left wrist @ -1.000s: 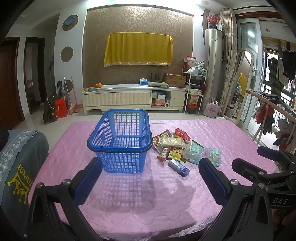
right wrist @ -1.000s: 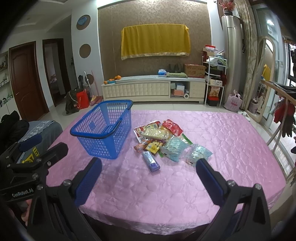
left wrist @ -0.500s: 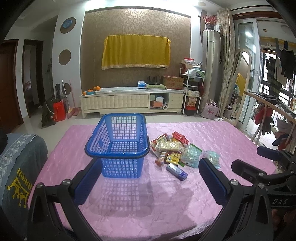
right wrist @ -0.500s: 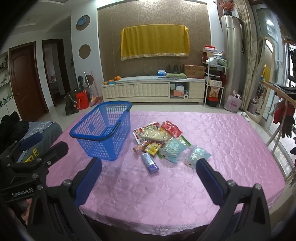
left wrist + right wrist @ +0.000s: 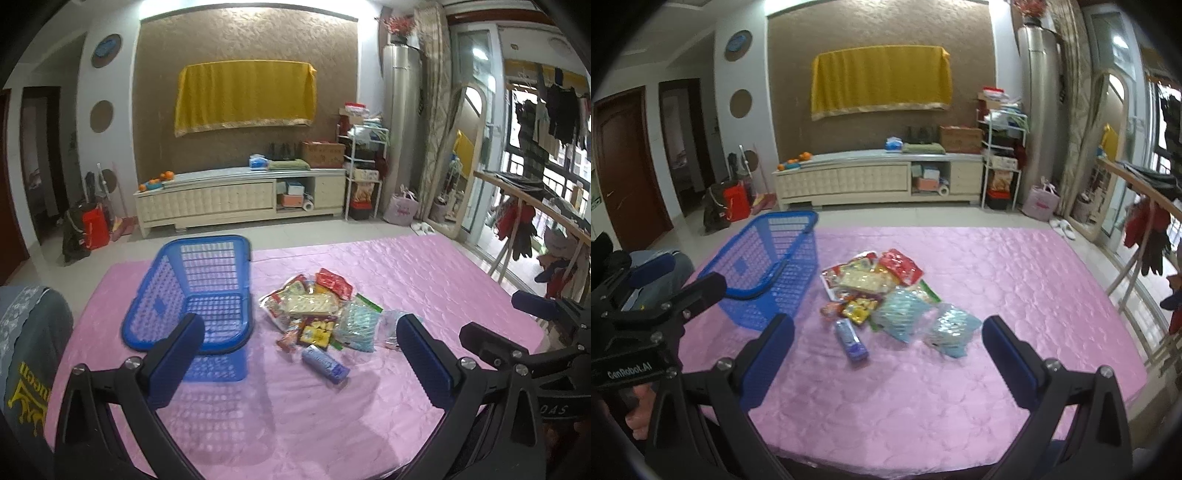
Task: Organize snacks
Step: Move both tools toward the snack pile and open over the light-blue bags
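Observation:
A blue plastic basket (image 5: 195,295) stands empty on the left of the pink quilted table (image 5: 424,280). Just right of it lies a pile of snack packets (image 5: 317,314), with a small purple-blue pack (image 5: 325,363) nearest me. My left gripper (image 5: 299,328) hovers open over the near table edge, short of the basket and the pile. The right wrist view shows the same basket (image 5: 768,269), pile (image 5: 871,284) and purple-blue pack (image 5: 851,339). My right gripper (image 5: 888,325) is also open and holds nothing. The left gripper's body (image 5: 646,306) sits at that view's left edge.
A grey covered seat (image 5: 26,350) stands by the table's left side. A wooden rail with hanging clothes (image 5: 535,221) runs along the right. A long cream cabinet (image 5: 240,199) lines the far wall beyond bare floor. Pink cloth (image 5: 997,277) right of the snacks is bare.
Both views have swung a little rightward, so basket and snacks sit further left in frame. Nothing on the table has moved. Both grippers stay open.

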Tool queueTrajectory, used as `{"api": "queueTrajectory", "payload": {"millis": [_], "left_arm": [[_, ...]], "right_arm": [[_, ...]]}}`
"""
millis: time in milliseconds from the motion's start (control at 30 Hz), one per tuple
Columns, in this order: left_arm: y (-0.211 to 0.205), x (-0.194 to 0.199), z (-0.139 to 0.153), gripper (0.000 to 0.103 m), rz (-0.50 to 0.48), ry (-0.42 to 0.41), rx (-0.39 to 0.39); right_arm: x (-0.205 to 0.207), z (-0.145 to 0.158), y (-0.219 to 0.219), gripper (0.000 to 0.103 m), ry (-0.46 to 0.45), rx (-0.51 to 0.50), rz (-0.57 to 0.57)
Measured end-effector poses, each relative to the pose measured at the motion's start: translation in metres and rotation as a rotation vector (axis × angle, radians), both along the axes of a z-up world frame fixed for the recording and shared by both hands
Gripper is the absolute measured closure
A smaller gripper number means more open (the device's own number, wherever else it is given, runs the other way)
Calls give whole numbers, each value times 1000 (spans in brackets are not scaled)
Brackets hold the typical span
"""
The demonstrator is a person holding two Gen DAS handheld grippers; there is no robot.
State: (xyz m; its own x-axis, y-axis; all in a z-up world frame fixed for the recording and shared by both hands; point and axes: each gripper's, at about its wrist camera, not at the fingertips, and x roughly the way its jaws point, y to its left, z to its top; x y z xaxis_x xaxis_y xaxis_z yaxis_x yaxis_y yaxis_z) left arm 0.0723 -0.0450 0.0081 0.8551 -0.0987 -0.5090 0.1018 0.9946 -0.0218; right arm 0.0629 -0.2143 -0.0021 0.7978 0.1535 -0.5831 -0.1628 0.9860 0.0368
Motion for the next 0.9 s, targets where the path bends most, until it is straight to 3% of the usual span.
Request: {"api": "queueTrajectory", "payload": {"millis": [167,300,400,467,667,900], "left_arm": [[-25,33,-13,0,-56,60,65],[-35,60,-27,0,-92,116,57],[-40,78,-36,0,-121,163,52],[-44,88,-40,0,-122,180,69],[-68,123,-63,0,-179,241,153],[-85,167,-100,0,-211,347,145]], "right_arm": [[22,-11,-20,0,40,29,-25],[36,-21,-34,0,61,35,-61],[50,-28,-37,0,65,-75,-135],[57,-34,-44,0,53,-92,-173],[93,-66,-71,0,187,13,-205],[123,-102,-97,0,333,137,-272]]}}
